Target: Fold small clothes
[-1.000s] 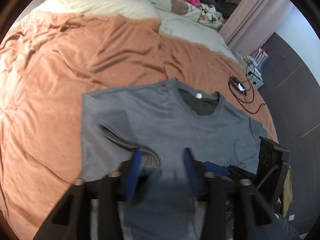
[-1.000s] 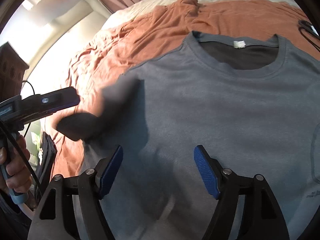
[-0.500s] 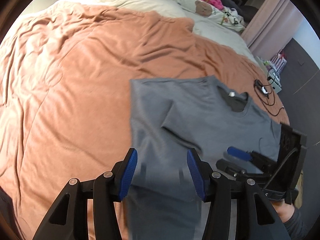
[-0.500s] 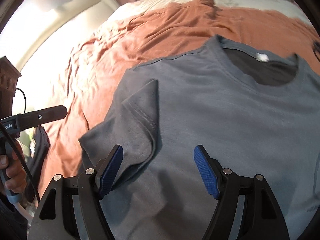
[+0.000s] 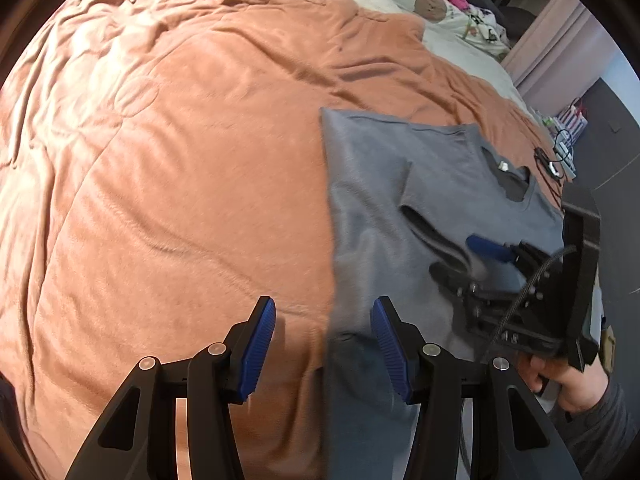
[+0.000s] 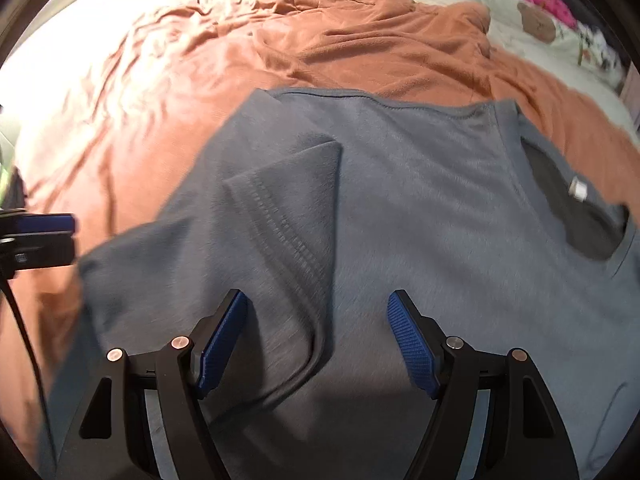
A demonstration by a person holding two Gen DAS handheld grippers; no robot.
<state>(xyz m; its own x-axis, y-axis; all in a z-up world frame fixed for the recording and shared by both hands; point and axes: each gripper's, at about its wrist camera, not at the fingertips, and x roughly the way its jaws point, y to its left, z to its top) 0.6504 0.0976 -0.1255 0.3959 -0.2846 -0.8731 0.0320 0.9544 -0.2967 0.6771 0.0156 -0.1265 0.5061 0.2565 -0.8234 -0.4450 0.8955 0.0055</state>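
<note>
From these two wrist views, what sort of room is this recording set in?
Most likely a bedroom: a wide bed under an orange blanket, a teddy bear and heaped clothes at its far end, and pink curtains. A grey T-shirt lies on the blanket.

A grey short-sleeved T-shirt (image 6: 420, 208) lies spread flat across the centre and right of the right wrist view, its round neckline with a small white label at the right edge of the frame. One sleeve (image 6: 288, 216) is folded inward over the chest, its stitched hem running diagonally down the middle. In the left wrist view the shirt fills the right half, its straight folded edge running top to bottom.
</note>
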